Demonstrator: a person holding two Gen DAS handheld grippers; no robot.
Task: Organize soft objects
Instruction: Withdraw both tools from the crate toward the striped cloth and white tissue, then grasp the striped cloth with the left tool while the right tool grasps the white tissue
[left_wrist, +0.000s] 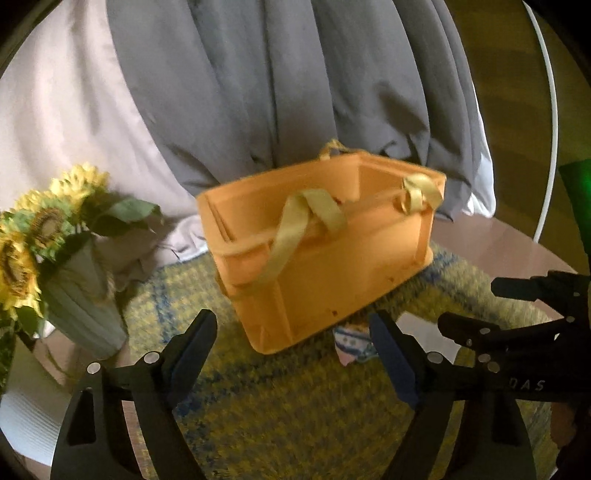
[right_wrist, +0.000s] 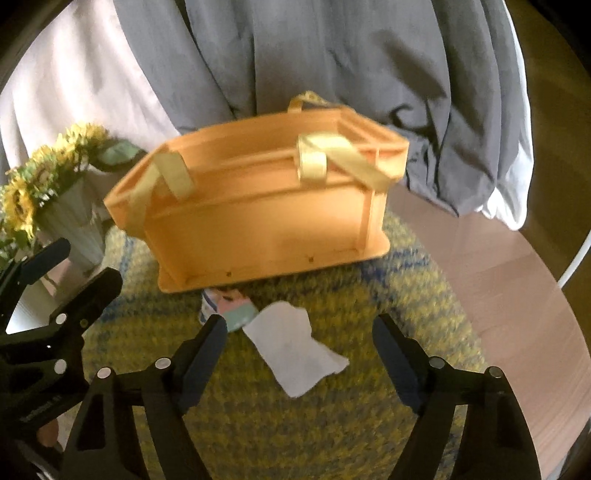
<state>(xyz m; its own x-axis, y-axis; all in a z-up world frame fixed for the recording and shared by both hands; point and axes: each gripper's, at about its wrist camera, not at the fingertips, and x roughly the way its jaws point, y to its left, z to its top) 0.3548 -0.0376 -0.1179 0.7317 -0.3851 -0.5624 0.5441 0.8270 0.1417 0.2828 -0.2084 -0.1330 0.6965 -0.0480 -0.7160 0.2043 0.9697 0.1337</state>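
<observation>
orange bag (right_wrist: 258, 221) blocks ahead, rug (right_wrist: 295, 424) open

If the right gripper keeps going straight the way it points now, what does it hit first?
Most likely the white cloth lying on the yellow rug: it sits between the open fingers of the right gripper, ahead of the orange basket. Depth is hard to judge in this blurred view.

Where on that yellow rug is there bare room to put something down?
Free: the rug right of the white cloth, toward the wooden floor. Crowded: just before the orange storage bag, where the white cloth and a patterned cloth lie, and left by the sunflower vase.
</observation>
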